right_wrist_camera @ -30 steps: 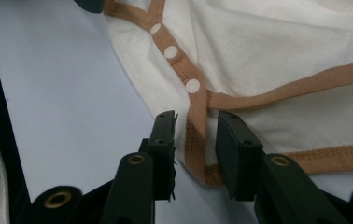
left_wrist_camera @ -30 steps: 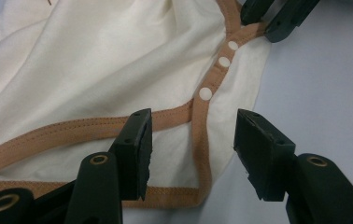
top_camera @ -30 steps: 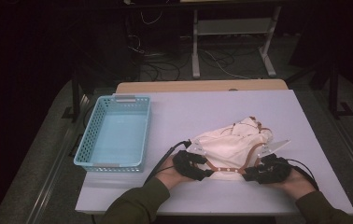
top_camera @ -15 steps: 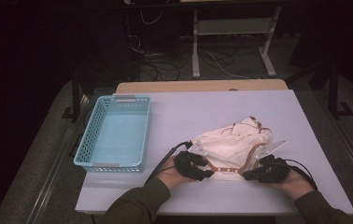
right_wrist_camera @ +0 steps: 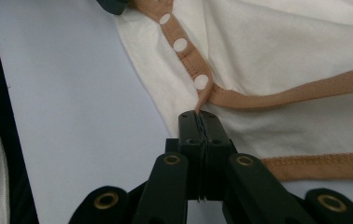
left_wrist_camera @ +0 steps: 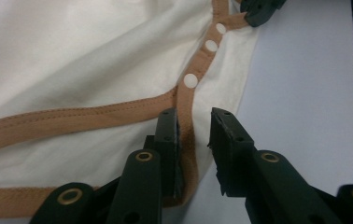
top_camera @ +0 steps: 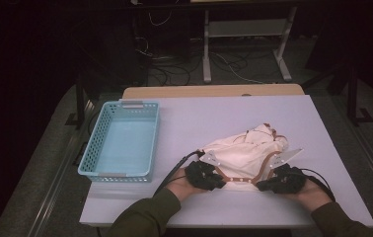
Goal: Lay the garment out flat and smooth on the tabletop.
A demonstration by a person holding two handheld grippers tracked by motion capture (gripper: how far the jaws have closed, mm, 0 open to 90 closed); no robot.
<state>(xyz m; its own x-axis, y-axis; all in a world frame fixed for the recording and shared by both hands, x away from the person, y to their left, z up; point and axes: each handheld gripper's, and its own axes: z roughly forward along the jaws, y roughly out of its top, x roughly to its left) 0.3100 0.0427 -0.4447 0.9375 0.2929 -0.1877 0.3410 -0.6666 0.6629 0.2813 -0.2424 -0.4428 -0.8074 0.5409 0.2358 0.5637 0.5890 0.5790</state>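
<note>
A cream garment [top_camera: 243,155] with tan trim and white snaps lies crumpled on the white table [top_camera: 224,118]. At its near edge, my left gripper [top_camera: 220,180] straddles the tan trim band [left_wrist_camera: 186,100]. Its jaws have just been closing, and in the left gripper view [left_wrist_camera: 193,119] a gap still shows on each side of the band. My right gripper [top_camera: 262,185] is at the same hem further right. In the right gripper view [right_wrist_camera: 203,116] it is shut on the trim [right_wrist_camera: 277,95] just below a white snap [right_wrist_camera: 201,82].
A light blue plastic basket [top_camera: 120,106] stands on the left of the table with nothing in it. Both cables trail back toward the person's sleeves. Beyond the table's far edge are a dark floor, loose cables and a metal stand.
</note>
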